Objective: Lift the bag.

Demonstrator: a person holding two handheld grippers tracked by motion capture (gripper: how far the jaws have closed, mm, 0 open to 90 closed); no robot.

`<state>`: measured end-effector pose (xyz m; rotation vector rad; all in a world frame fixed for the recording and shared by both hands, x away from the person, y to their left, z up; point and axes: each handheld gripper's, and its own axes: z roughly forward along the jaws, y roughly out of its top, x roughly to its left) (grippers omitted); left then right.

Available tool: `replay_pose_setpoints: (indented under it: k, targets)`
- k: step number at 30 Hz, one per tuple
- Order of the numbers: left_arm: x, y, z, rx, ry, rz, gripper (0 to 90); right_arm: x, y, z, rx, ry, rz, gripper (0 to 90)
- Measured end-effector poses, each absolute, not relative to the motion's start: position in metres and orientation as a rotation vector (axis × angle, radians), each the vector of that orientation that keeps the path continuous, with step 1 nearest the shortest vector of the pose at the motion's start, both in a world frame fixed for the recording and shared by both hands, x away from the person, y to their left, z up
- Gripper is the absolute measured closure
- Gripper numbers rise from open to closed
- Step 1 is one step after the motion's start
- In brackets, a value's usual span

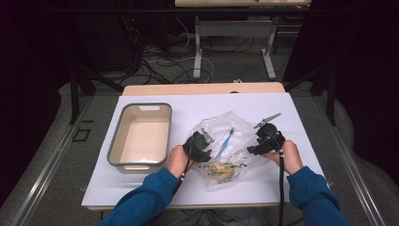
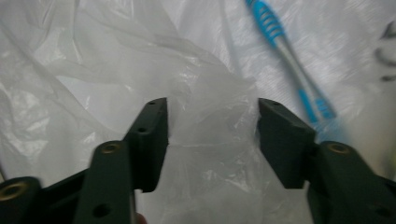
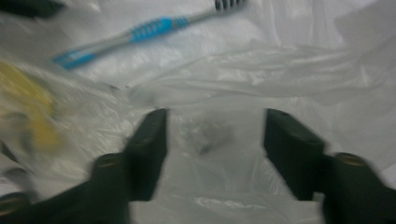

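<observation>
Clear plastic bag [image 1: 226, 143] lies mid-bench, right of tray [image 1: 139, 136]; toothbrush [image 1: 225, 142] and yellow item [image 1: 221, 168] inside. My left tool [image 2: 212, 135] and right tool [image 3: 215, 140] both half-spread astride crumpled film, not pinching. Bag light, limp, slippery; contents will slide. Best hold: bunched folds at opposite edges.

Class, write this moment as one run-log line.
left gripper: open, fingers astride plastic bag | right gripper: open, astride bag | toothbrush in bag | tub beside it
</observation>
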<state>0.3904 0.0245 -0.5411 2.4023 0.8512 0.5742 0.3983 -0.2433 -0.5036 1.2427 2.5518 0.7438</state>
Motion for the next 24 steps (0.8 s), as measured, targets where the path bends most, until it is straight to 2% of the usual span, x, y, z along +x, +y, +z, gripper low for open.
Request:
replay_pose_setpoints:
  k: [2, 5, 8, 17, 18, 19, 24]
  targets:
    - [0.393, 0.029, -0.542, 2.391, 0.854, 0.565, 66.4, 0.399, -0.245, -0.509, 1.239, 2.566, 0.708, 69.1]
    - [0.391, 0.028, -0.543, 2.381, 0.856, 0.575, 80.8, 0.398, -0.247, -0.515, 1.241, 2.562, 0.664, 88.6]
    - [0.385, 0.028, -0.539, 2.332, 0.854, 0.608, 88.5, 0.4, -0.248, -0.517, 1.237, 2.549, 0.64, 90.0]
    - [0.361, 0.043, -0.513, 2.228, 0.803, 0.686, 89.8, 0.403, -0.264, -0.509, 1.276, 2.475, 0.634, 90.0]
    - [0.359, 0.043, -0.511, 2.232, 0.799, 0.682, 89.8, 0.403, -0.264, -0.507, 1.278, 2.476, 0.642, 89.1]
    - [0.358, 0.044, -0.51, 2.235, 0.797, 0.678, 89.7, 0.403, -0.264, -0.505, 1.268, 2.482, 0.663, 83.2]
    - [0.353, 0.045, -0.509, 2.264, 0.78, 0.656, 88.6, 0.403, -0.262, -0.481, 1.281, 2.441, 0.824, 46.3]
